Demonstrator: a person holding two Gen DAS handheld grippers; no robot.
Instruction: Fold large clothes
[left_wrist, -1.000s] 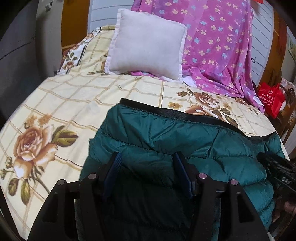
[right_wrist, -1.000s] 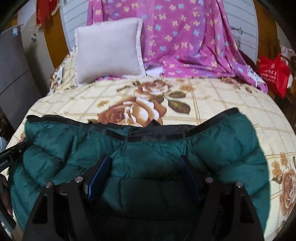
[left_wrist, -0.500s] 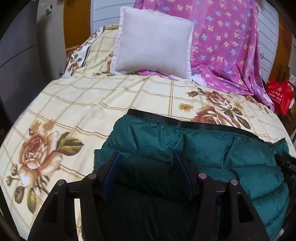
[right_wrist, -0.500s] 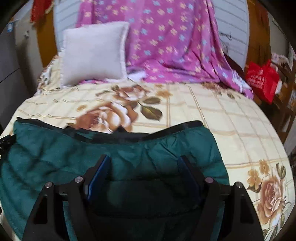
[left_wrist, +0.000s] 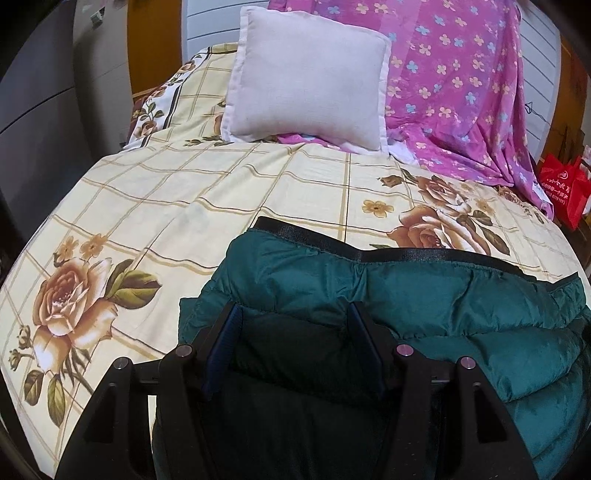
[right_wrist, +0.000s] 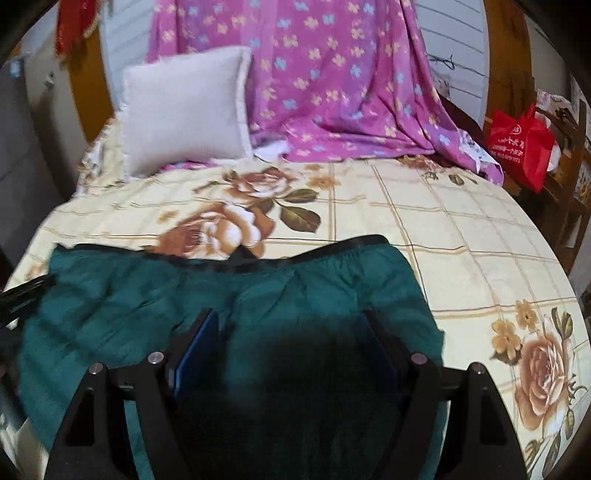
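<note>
Lay spread on floral bedsheet (left_wrist: 192, 192): green puffer jacket (left_wrist: 424, 295), directly beneath left gripper (left_wrist: 291, 314) and right gripper (right_wrist: 290, 319). Stood apart, both sets of jaws, clamped on nothing.

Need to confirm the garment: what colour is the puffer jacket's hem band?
Black, edging the teal puffer jacket; clearest in the left wrist view.

A red bag (left_wrist: 563, 188) beside the bed carries white print and a round logo, too small to read.
</note>
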